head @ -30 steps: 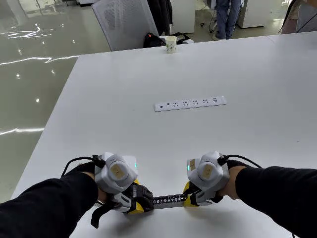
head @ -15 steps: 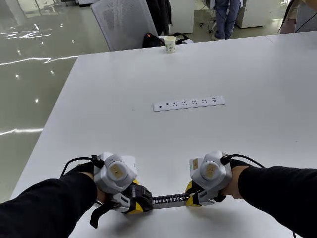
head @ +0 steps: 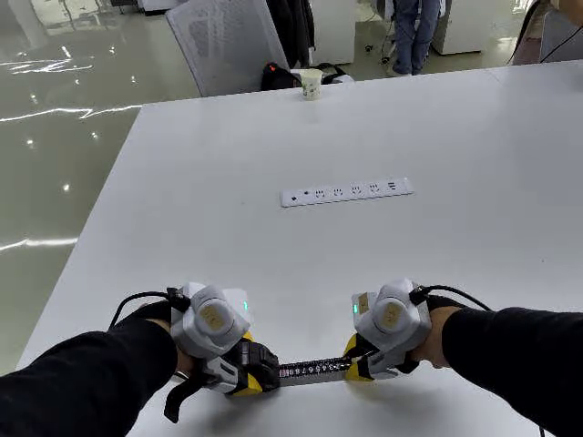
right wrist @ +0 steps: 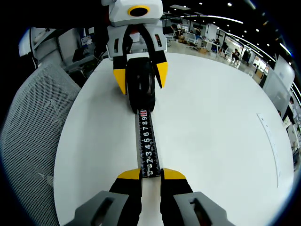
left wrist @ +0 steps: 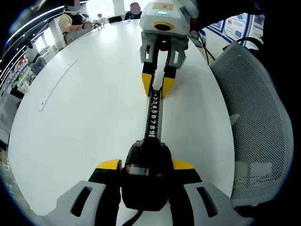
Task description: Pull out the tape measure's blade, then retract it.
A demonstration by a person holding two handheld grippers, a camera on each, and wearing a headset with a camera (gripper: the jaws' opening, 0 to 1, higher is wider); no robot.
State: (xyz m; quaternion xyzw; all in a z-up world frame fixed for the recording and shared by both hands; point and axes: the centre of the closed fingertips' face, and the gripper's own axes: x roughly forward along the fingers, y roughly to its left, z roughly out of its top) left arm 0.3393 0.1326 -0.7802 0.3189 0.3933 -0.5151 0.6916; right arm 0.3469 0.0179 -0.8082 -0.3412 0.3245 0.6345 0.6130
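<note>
A black tape measure case sits between the yellow-tipped fingers of my left gripper, which is shut on it. The same case lies near the table's front edge under my left gripper. Its numbered blade stretches out a short way to my right gripper, which is shut on the blade's end. The blade spans the gap between the two grippers, with my right gripper at its right end. Seen from the left gripper view, the right gripper pinches the blade.
A white power strip lies mid-table. A paper cup stands at the far edge, with a grey mesh chair behind it. The white table spreads wide beyond the grippers. A mesh chair stands close by the near edge.
The right gripper has slid a little to the right, and slightly more blade shows between the grippers. The left gripper has kept its hold on the case.
</note>
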